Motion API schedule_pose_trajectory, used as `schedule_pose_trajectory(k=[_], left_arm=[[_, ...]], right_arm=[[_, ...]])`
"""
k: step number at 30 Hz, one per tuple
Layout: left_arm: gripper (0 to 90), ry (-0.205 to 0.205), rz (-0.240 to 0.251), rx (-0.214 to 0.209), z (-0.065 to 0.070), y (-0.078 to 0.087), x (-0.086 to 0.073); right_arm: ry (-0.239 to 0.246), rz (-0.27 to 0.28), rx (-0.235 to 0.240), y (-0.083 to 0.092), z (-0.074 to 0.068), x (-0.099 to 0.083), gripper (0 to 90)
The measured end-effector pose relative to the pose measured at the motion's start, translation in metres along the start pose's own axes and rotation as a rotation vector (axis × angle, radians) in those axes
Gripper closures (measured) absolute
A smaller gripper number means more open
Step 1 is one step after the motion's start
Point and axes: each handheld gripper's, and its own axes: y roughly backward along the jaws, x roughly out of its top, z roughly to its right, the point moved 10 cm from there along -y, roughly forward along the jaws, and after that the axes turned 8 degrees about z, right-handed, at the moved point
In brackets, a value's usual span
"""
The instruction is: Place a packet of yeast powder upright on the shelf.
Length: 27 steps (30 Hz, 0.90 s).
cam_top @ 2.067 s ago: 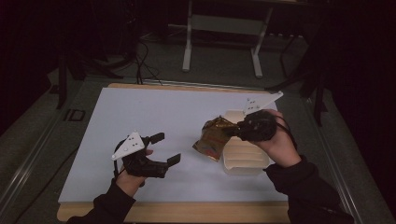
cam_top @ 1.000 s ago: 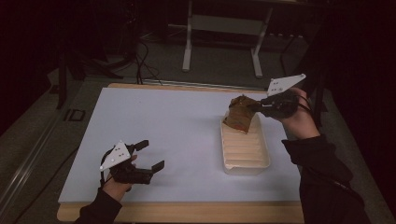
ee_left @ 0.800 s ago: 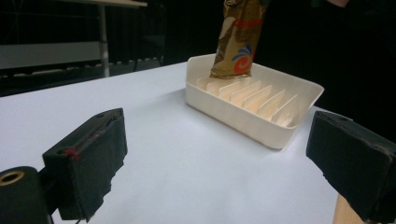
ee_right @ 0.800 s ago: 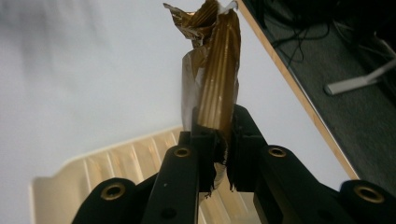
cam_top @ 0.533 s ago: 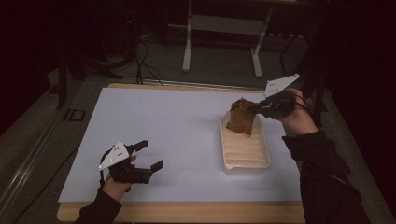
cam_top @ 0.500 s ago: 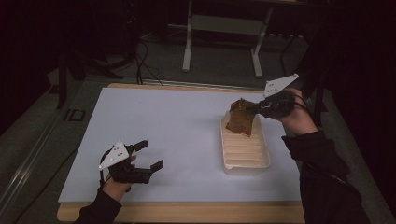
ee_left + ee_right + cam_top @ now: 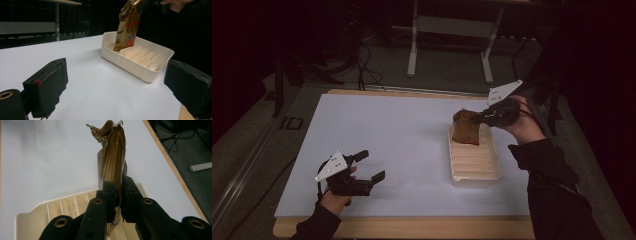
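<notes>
A brown-gold foil snack bag [image 7: 465,126] hangs upright with its lower end in the far slots of a cream ribbed tray [image 7: 482,170]. My right gripper [image 7: 484,116] is shut on the bag's crimped top edge [image 7: 113,167]. From the left gripper view the bag [image 7: 127,25] stands in the tray [image 7: 130,63], pinched from above. My left gripper [image 7: 369,165] rests open near the table's front left corner, its two black pads [image 7: 48,83] wide apart with nothing between them.
The white tabletop [image 7: 387,130] has a wooden edge [image 7: 412,227] along the front. Table legs and cables lie on the dark floor behind. The tray's nearer slots [image 7: 474,165] hold nothing.
The right gripper has sunk a little with the bag, bringing its lower end down into the tray's far end. The left gripper has stayed in place.
</notes>
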Motion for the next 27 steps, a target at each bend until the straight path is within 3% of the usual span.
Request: schedule_pose_trajectory(k=[11, 15, 20, 23, 27], left_arm=[[5.7, 0.006, -0.005, -0.003, 0.000, 0.000, -0.002], [5.7, 0.007, -0.006, -0.002, 0.000, -0.001, -0.003], [5.7, 0.008, -0.005, -0.005, 0.001, -0.001, -0.003], [5.7, 0.008, -0.005, -0.004, 0.000, -0.001, -0.004], [5.7, 0.010, -0.010, -0.007, 0.001, -0.002, -0.005]], right_arm=[[-0.040, 0.026, 0.031, -0.020, -0.003, -0.016, 83.1], [-0.092, 0.089, 0.024, -0.019, 0.001, -0.021, 83.1], [-0.130, 0.049, 0.018, -0.027, 0.005, -0.043, 82.7], [-0.173, 0.099, 0.021, -0.029, 0.006, -0.047, 82.1], [-0.195, 0.099, 0.008, -0.029, 0.006, -0.048, 79.7]])
